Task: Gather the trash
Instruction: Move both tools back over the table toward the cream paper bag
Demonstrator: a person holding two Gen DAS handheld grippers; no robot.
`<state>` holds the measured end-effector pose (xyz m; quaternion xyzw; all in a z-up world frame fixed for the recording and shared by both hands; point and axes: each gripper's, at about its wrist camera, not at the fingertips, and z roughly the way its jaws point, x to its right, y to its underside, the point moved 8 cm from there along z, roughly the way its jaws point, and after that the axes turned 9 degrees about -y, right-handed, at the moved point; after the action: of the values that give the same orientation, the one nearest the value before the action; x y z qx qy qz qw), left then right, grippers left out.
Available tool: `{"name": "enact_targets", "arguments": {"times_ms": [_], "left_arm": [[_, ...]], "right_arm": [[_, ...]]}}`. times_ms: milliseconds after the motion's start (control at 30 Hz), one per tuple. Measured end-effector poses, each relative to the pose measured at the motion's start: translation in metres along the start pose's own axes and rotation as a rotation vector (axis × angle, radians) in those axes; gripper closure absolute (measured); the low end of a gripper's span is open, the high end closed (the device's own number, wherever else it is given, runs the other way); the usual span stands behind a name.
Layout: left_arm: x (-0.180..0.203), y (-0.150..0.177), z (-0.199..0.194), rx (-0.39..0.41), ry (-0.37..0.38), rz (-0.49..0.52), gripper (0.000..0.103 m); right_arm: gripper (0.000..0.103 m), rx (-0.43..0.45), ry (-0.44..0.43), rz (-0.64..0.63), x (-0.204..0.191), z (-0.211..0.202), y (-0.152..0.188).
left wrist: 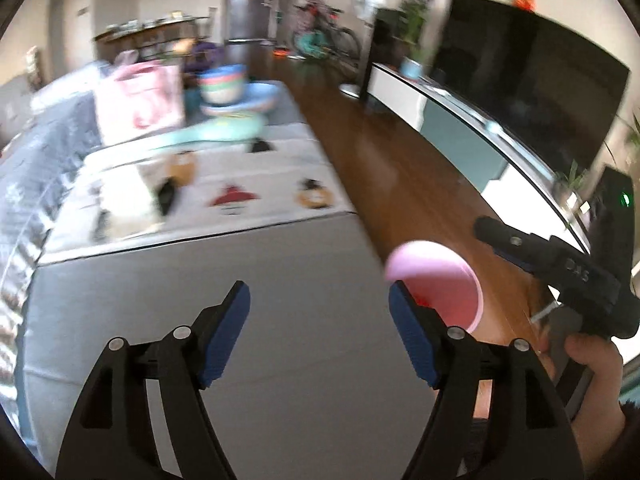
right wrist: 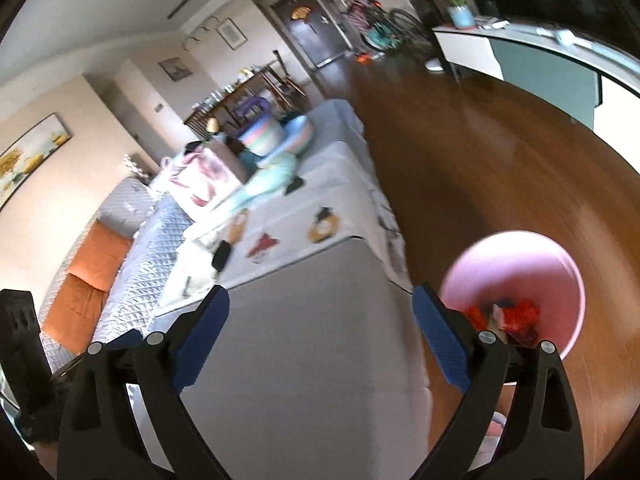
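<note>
**Both tongs empty over a bare grey top, bin waiting on the floor**

And here's the wide view: a long grey table [right wrist: 304,360] runs away from us, its near stretch bare, and beside it a brown wooden floor [right wrist: 500,168]. Further along the table sits a patterned white cloth [left wrist: 248,184], and beyond that a pink bag [left wrist: 140,100] and a stack of pastel bowls [left wrist: 224,84], all smeared by motion blur.

Down on the floor, just off the table's right edge, is the pink bin [right wrist: 516,264], and inside it red wrappers [right wrist: 516,316] lie at the bottom. So trash is going in there, I'd judge.

Now the tools. The right gripper [right wrist: 320,340] stands wide apart with nothing between its blue pads. The left gripper [left wrist: 320,336] is spread just as wide, and just as empty. A hand [left wrist: 592,364] shows in the left wrist view, wrapped around the other tool's handle.

What counts as remaining trash? Too blurred to say; a pale lump [left wrist: 128,208] on the cloth is the only candidate. The smart play: steady the wrist first, let the view settle, then come in low with the jaws straddling the piece before squeezing, and carry it right over the bin's mouth
</note>
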<state>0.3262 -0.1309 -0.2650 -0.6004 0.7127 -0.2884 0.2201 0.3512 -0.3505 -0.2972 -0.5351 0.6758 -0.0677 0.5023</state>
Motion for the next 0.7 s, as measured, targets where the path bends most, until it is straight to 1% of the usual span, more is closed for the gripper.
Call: {"name": "enact_targets", "arguments": {"times_ms": [67,167,233,267,300,433,533,700], "left_arm": [[-0.031,-0.001,-0.009,0.023,-0.004,-0.052,0.032],[-0.071,0.000,-0.012,0.046,-0.057,-0.102,0.030],[-0.092,0.003,-0.008,0.048,-0.075,-0.141,0.029],[-0.104,0.004,-0.002,0.048,-0.080,-0.160,0.028],[-0.111,0.005,0.001,0.052,-0.078,-0.165,0.026],[-0.143,0.010,0.023,0.089,-0.118,-0.141,0.025],[-0.163,0.009,0.044,0.089,-0.131,-0.155,0.025],[-0.199,-0.004,0.077,0.133,-0.141,-0.213,0.025]], "right_arm": [[0.009,-0.012,-0.007,-0.018,-0.017,0.011,0.007],[0.009,-0.029,-0.011,-0.038,-0.036,0.031,0.018],[0.009,-0.040,-0.034,-0.074,-0.056,0.047,0.023],[0.009,-0.050,-0.039,-0.118,-0.070,0.059,0.026],[0.009,-0.059,-0.041,-0.156,-0.079,0.066,0.028],[0.009,-0.072,-0.077,-0.295,-0.115,0.098,0.032],[0.009,-0.087,-0.091,-0.361,-0.125,0.118,0.033],[0.013,-0.107,-0.100,-0.361,-0.123,0.155,0.031]]}}
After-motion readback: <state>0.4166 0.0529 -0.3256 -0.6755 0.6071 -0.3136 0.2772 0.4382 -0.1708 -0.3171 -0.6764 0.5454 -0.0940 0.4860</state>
